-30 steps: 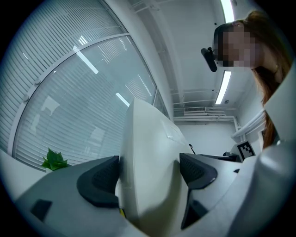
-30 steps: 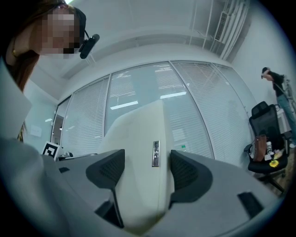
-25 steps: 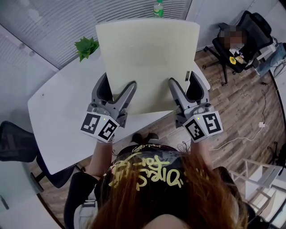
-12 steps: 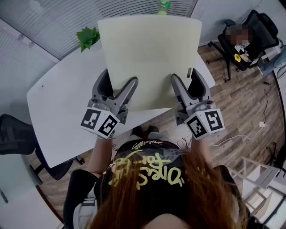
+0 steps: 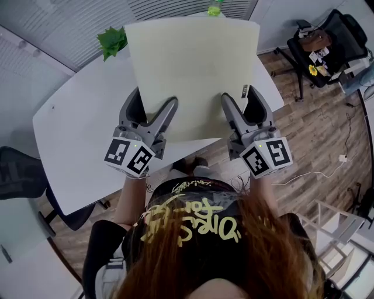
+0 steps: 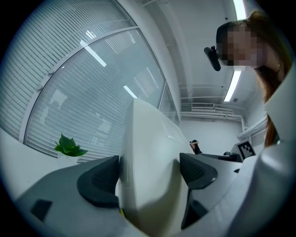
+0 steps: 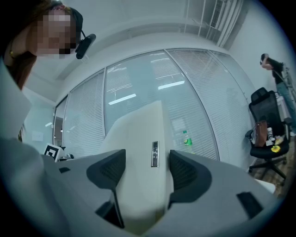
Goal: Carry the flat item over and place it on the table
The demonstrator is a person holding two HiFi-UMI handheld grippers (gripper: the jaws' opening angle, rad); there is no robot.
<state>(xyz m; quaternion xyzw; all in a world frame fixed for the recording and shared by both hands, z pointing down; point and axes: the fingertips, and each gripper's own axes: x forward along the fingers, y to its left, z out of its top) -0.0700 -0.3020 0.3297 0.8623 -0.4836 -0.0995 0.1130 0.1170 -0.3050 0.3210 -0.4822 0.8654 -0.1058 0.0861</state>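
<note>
A large flat cream board [image 5: 193, 70] is held level above the white table [image 5: 82, 134], and it hides the table's middle. My left gripper [image 5: 153, 105] is shut on the board's near edge at the left. My right gripper [image 5: 238, 98] is shut on the same edge at the right. In the left gripper view the board [image 6: 148, 157] runs edge-on between the dark pads of the left gripper [image 6: 147, 178]. In the right gripper view the board [image 7: 138, 139] fills the gap of the right gripper [image 7: 147, 171] in the same way.
A green plant [image 5: 113, 41] and a green bottle [image 5: 215, 7] stand at the table's far edge by the blinds. A small dark strip [image 5: 245, 92] lies near the table's right edge. Black office chairs stand at right [image 5: 318, 44] and left [image 5: 20, 181]. Wooden floor [image 5: 315, 140] surrounds the table.
Both grippers keep the same hold on the board. The view has shifted a little, so the table lies slightly further under the board. The person by the right chair has left the view.
</note>
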